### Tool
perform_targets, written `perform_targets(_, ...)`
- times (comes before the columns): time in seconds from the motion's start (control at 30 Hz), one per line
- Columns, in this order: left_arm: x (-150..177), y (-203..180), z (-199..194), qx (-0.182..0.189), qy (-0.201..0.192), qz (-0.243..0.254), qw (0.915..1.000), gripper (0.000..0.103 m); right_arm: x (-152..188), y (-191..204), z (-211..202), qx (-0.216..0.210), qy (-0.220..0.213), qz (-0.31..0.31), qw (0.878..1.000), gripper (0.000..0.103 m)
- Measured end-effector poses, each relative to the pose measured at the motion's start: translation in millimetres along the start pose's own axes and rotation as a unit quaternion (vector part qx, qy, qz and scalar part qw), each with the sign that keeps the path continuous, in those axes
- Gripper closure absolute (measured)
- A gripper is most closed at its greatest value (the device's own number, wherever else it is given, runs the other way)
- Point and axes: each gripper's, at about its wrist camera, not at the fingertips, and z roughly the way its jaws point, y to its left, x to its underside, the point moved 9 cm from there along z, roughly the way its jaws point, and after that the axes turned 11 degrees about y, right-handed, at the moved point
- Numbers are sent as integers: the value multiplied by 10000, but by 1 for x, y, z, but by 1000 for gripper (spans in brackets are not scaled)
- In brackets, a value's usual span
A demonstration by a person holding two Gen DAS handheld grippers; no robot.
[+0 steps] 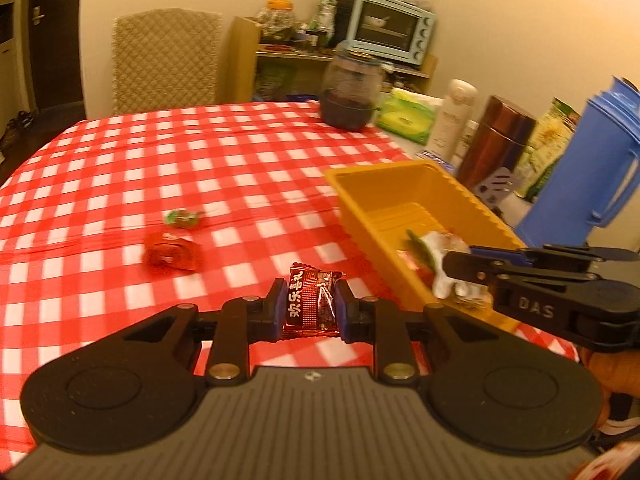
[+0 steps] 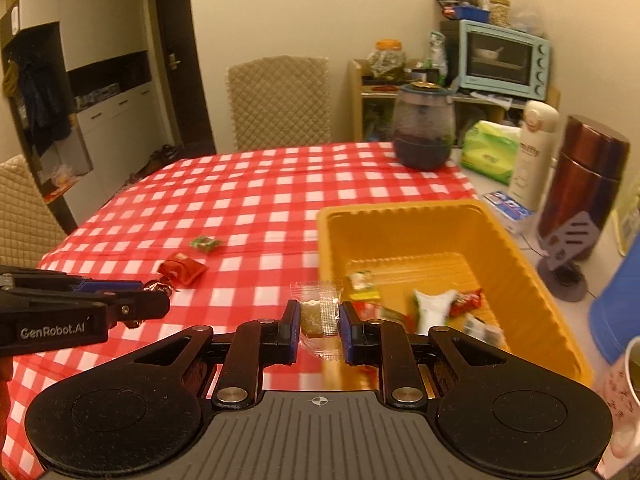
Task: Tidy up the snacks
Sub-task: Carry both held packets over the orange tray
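Bench (image 2: 260,184) carried a red-white check cloth. Yellow bin (image 2: 532,264) sat at its right side, ribbed rim, several wrapped snacks on its floor. Left gripper (image 1: 308,306) pinched a brown-red foil snack (image 1: 310,300) with white print, above the cloth, just left of the bin. Right gripper (image 2: 320,322) pinched a clear packet (image 2: 320,312) holding a tan block, over the bin's near-left corner. Loose on the cloth, well left of the bin: red pouch (image 2: 182,270), blurred, and beyond it a small green candy (image 2: 205,243).
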Motion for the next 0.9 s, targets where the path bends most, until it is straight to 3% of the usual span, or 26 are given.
perform_targets(0.47, -2, -57, 16, 280, 81, 428, 9987, 81, 15, -49, -12, 284, -19, 333, 9990, 82)
perform_targets(0.9, -8, -79, 32, 405, 164, 516, 9977, 81, 20, -77, -15, 372, 11, 690, 9969, 82)
